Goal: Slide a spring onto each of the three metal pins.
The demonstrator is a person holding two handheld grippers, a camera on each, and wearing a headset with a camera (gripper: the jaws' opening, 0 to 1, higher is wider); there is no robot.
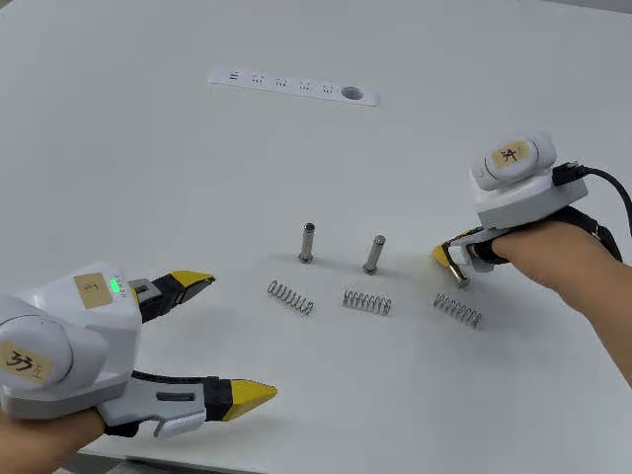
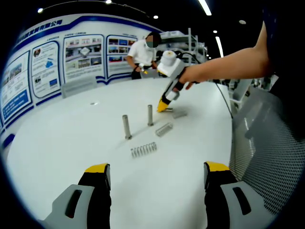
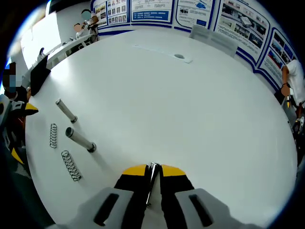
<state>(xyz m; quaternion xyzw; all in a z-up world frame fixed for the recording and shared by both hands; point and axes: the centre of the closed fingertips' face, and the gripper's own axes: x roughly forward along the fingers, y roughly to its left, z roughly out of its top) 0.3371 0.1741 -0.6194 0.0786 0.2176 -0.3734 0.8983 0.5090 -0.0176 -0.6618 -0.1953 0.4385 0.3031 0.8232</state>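
Though set on a wide white table (image 1: 118,148), close work at the centre. Far back, well apart from everything, a power strip (image 1: 292,86). At the near left, the left gripper (image 1: 232,336), jaws spread wide, holding nothing. At the right, the right gripper (image 1: 456,265), clenched on 1 metal pin (image 3: 152,177) — pinched between the yellow tips in the right gripper view, tilted, low over the table. Mid-table, 2 more standing upright: left pin (image 1: 307,243) and middle pin (image 1: 374,254), near each other but not touching. Just in front, lying flat in a row, left spring (image 1: 290,297), middle spring (image 1: 366,302) and right spring (image 1: 458,310), the last just beside the right gripper's tips. No spring on any pin yet.

Likely trouble, as a judgement:
- Easy to topple either upright pin with a stray jaw or a spring fed on askew, given such narrow bases.
- Easy to swivel or drop the held pin while threading, with so thin a hold.
- Easy to squash a coil or flick it away by pinching hard or off-centre.

Near edge of the table close under the left gripper — a poor direction for anything round to roll. Bare surface left, right and beyond the pins, and a clear path from the near side to all 3 springs.
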